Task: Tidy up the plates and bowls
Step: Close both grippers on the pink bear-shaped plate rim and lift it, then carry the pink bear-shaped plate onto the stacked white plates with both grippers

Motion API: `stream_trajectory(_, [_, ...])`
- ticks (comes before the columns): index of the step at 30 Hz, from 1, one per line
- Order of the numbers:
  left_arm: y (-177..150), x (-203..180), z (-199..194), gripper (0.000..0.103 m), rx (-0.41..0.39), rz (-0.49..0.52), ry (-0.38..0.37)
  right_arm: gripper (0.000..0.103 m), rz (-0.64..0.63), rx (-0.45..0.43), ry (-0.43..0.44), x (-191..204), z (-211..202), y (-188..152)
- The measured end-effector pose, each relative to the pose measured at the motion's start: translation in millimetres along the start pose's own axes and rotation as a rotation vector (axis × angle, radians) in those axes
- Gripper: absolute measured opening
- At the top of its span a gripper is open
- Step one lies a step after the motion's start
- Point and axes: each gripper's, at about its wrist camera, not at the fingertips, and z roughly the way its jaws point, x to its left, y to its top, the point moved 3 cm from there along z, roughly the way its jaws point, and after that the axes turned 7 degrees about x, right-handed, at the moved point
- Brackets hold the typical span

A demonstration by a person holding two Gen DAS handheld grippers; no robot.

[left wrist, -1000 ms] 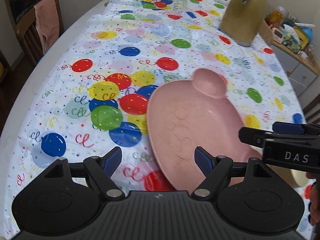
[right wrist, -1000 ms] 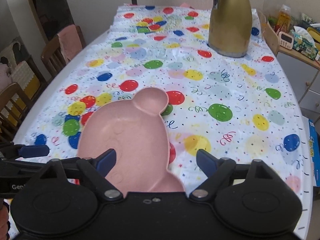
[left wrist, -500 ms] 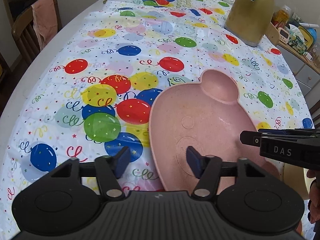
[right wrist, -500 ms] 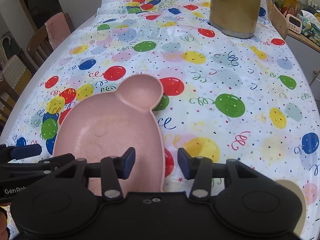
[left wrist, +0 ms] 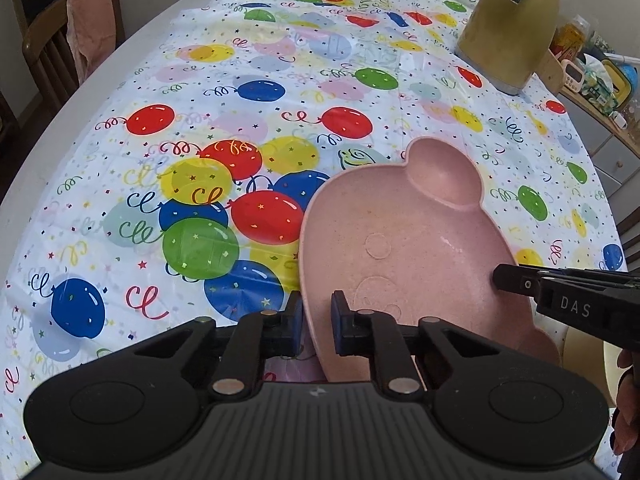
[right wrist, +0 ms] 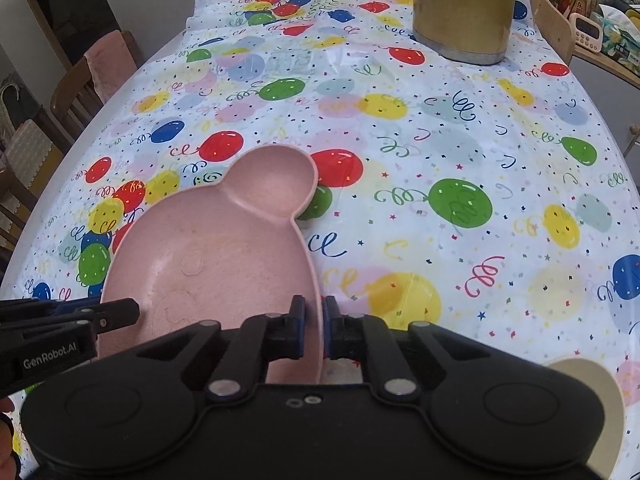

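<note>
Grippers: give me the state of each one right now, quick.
Left gripper: just closed on the left rim of the pink plate.
Right gripper: just closed on the plate's right rim.

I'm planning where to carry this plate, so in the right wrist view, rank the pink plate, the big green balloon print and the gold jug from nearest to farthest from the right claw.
1. Pink plate: its right rim is pinched in the right claw.
2. Big green balloon print: mid-table, up and to the right.
3. Gold jug: far end of the table, standing upright.
</note>
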Motion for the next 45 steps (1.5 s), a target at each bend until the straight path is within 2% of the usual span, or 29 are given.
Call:
stream_trajectory(6, [-3,0,-18,0.014,-0.017,0.018,-0.008,0.007,-0.02,-0.028,-0.011,3,-9,-1])
stream_trajectory(12, [-9,5,-46,0.014,-0.025,0.033,-0.019,0.006,-0.03,-0.05,0.027,6,-31,-3])
stream_trajectory(22, [-42,15,-100,0.014,-0.027,0.067,-0.031,0.004,-0.078,-0.064,0.088,24,-82,-27])
stream_trajectory(32, [-97,33,-157,0.014,-0.035,0.106,-0.06,0.003,-0.101,-0.083,0.114,53,-139,-71])
stream_trajectory(45, [-187,72,-207,0.014,0.0,0.157,-0.101,0.004,-0.105,-0.086,0.099,106,-187,-154])
